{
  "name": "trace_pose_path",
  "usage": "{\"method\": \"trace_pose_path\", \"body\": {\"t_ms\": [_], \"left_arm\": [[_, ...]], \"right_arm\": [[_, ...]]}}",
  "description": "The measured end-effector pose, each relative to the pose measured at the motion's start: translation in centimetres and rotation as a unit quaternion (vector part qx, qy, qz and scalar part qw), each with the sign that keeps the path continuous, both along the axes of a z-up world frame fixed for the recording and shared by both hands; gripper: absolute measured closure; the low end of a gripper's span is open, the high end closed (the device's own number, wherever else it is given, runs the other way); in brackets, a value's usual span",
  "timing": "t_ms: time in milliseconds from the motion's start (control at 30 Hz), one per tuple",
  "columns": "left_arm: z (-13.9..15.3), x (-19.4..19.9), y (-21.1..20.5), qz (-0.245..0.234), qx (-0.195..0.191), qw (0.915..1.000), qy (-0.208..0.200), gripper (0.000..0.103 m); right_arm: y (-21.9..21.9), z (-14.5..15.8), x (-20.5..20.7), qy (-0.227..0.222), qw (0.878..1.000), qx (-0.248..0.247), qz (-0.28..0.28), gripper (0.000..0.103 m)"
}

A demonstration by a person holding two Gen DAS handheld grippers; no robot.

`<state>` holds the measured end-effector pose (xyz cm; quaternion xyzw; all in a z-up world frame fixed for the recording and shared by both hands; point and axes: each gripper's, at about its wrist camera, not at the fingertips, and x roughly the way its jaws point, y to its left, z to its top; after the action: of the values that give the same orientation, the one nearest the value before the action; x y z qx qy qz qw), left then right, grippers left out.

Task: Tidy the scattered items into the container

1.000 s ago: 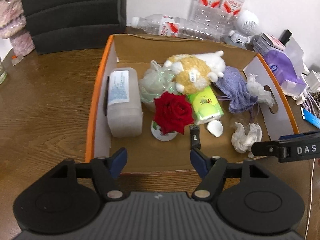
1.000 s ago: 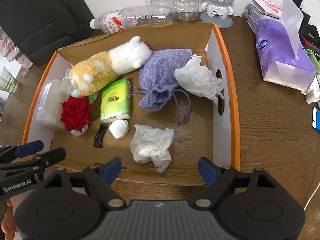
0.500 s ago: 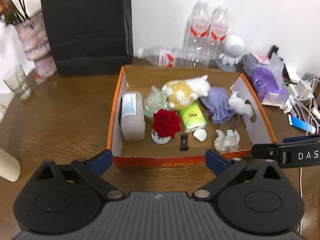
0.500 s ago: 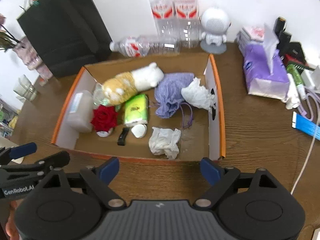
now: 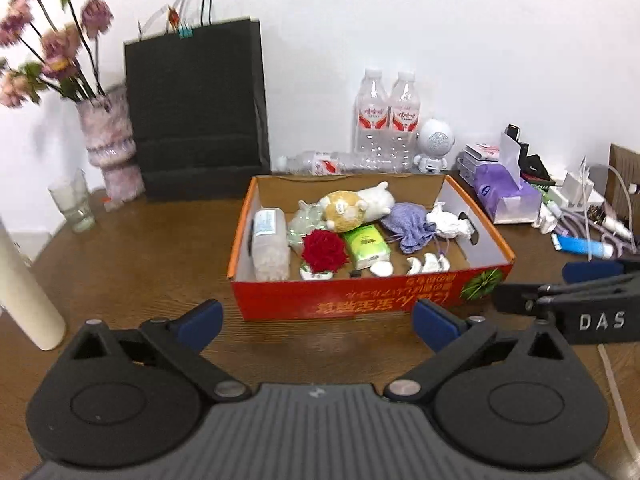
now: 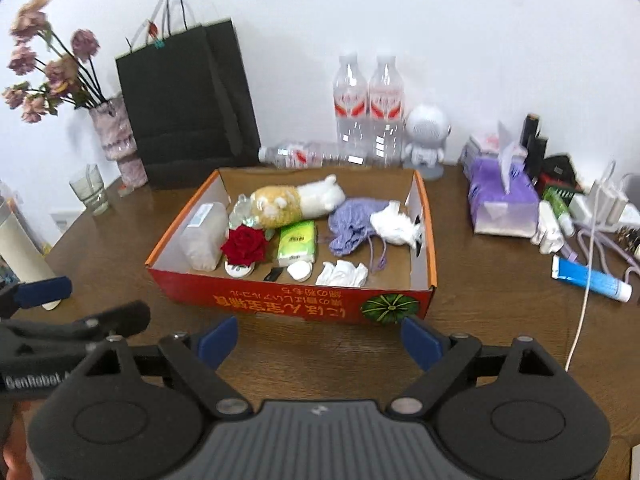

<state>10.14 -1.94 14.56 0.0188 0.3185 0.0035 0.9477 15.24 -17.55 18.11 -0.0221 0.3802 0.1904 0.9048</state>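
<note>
A dark wooden table (image 5: 132, 264) carries the cardboard box (image 5: 360, 300), black bag (image 5: 196, 112), vase (image 5: 110, 144) and bottles (image 5: 386, 116).

Against a white wall, a black paper bag (image 5: 196, 108) stands beside a vase (image 5: 110, 148) of faded pink flowers (image 5: 48, 40), an empty glass (image 5: 74, 206) in front. Two upright water bottles (image 6: 368, 112) rise behind a third lying flat (image 6: 300, 156); a white robot-shaped speaker (image 6: 426, 140) stands to their right. A purple tissue pack (image 6: 502, 204), chargers and a blue tube (image 6: 590, 280) crowd the wooden table (image 5: 120, 264).
</note>
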Motion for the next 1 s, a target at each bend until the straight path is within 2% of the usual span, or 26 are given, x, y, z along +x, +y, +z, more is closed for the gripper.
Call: {"method": "trace_pose_path", "body": {"t_ms": [100,233,367,533,633,733,833,1000], "left_arm": [[-0.9,-2.2,0.0,0.003,0.001,0.9993,-0.038,0.0],[-2.1,-4.5,0.6,0.008,-0.014,0.998,-0.061,0.0],[-3.7,-7.8,1.0,0.006,-0.006,0.9927,-0.12,0.0],[-5.3,-10.5,1.5,0.022,-0.035,0.9869,-0.156,0.0],[-6.1,-11.8,1.7,0.021,-0.039,0.983,-0.178,0.0],[-6.8,-12.9,1.7,0.013,-0.036,0.9825,-0.183,0.0],[-7.9,-14.3,1.5,0.004,-0.028,0.9833,-0.18,0.0],[-9.8,-15.5,1.5,-0.005,-0.031,0.9882,-0.15,0.0]], "right_arm": [[-0.3,-1.0,-2.1,-0.027,1.0,0.013,-0.003,0.014],[-1.1,-2.3,-4.5,-0.063,0.997,0.042,0.003,0.014],[-2.2,-4.1,-6.4,-0.081,0.995,0.057,-0.013,0.013],[-2.7,-6.4,-8.8,-0.107,0.992,0.058,-0.019,0.013],[-3.1,-7.4,-10.6,-0.134,0.989,0.062,-0.025,0.013],[-3.5,-8.1,-12.3,-0.157,0.985,0.063,-0.03,0.013],[-3.5,-8.7,-13.7,-0.159,0.985,0.058,-0.026,0.013],[-3.1,-9.7,-15.8,-0.178,0.983,0.052,-0.017,0.011]]}}
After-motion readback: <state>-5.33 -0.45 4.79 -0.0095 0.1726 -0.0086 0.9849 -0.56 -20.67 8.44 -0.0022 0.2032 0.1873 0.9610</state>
